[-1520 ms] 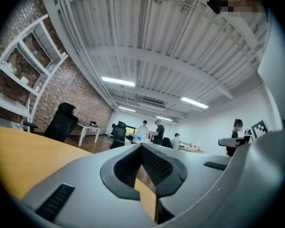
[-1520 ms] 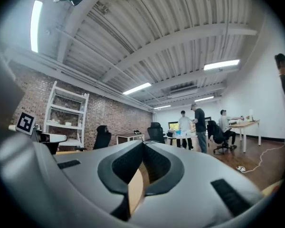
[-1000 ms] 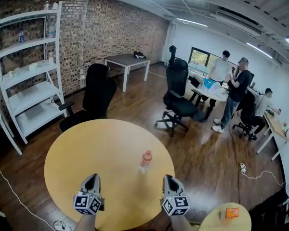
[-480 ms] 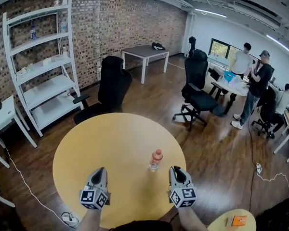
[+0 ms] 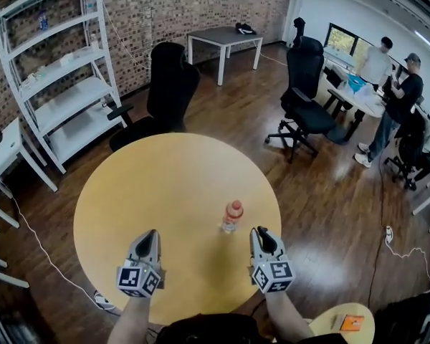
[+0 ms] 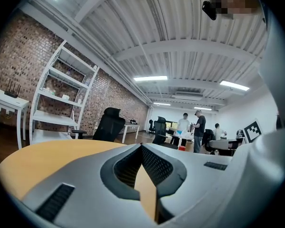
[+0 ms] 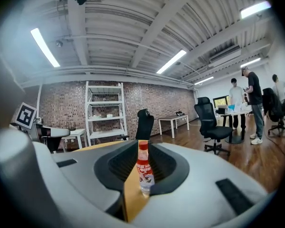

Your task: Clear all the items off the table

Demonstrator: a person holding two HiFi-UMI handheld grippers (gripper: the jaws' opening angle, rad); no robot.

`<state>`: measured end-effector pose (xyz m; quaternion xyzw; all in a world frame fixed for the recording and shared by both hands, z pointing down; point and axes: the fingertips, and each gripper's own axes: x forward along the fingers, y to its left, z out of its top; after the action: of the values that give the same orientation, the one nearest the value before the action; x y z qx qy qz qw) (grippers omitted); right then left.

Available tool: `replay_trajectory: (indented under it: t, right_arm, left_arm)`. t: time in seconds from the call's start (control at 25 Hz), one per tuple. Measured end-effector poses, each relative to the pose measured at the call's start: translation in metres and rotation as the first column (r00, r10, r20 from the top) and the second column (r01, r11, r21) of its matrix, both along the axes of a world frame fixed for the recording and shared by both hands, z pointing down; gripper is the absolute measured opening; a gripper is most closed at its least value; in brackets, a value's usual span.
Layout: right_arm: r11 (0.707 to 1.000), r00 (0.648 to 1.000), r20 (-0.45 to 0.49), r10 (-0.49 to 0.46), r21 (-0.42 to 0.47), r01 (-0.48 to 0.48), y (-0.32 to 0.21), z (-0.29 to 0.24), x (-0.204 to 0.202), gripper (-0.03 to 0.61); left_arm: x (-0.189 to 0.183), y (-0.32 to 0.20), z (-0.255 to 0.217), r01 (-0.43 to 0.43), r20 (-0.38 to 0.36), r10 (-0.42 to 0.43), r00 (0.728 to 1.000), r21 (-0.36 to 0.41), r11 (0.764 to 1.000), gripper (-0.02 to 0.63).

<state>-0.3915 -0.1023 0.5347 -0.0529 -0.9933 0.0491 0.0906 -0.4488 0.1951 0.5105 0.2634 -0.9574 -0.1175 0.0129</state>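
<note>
**Table status: 1 bottle on top, both grippers at the near edge**

The left gripper hovers over the near rim of the round table with its jaws clenched together, tips meeting. The right gripper hovers beside it; its jaws are opening, a narrow gap shows between them, and nothing is gripped.

The bottle stands upright on the table, just beyond the right gripper's tips and apart from them. It is clear plastic with a red cap and a red-and-white label. The tabletop is smooth, matte and yellow-tan.

A smaller round table at the near right carries an orange item.

Beyond the main table:
- 1 black high-back chair, close behind the far rim
- 1 white open shelf unit, against the brick wall
- 1 black swivel chair, on the dark wood floor
- 1 grey rectangular table
- 2 standing people, at the far right
</note>
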Motion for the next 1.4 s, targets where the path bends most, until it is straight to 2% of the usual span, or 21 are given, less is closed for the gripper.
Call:
replay_trajectory:
  t: [0.44,0.84,1.08,1.16,1.32,1.4]
  right_arm:
    - [1.0,1.0,-0.023,-0.005,-0.007,0.005,-0.004,0.007,-0.006,0.067]
    - [1.0,0.999,-0.032,0.014,-0.001,-0.014,-0.015,0.009,-0.01,0.067]
    - [1.0,0.999,-0.043,0.012,-0.009,-0.013,-0.007,0.014,-0.011,0.07]
    - [1.0,0.998,-0.062,0.0,-0.014,-0.001,-0.003,0.02,-0.01,0.141]
    - [1.0,0.996,-0.092,0.0,-0.015,-0.001,-0.001,0.032,-0.013,0.146]
    - [1.0,0.993,-0.121,-0.009,-0.017,0.008,0.002,0.043,-0.015,0.204]
  left_arm:
    - [-0.008,-0.004,0.007,0.007,-0.025,-0.007,1.0,-0.002,1.0,0.0]
    - [-0.014,-0.018,0.012,-0.02,-0.036,0.021,0.999,0.012,1.0,0.0]
    - [-0.015,-0.01,0.014,-0.019,-0.045,0.019,0.999,-0.002,1.0,0.0]
    - [-0.014,-0.006,0.02,-0.012,-0.057,0.011,0.998,-0.006,1.0,0.0]
    - [-0.018,-0.006,0.032,-0.013,-0.08,0.012,0.997,-0.009,1.0,0.0]
    - [-0.021,-0.007,0.04,-0.016,-0.096,0.015,0.995,-0.01,1.0,0.0]
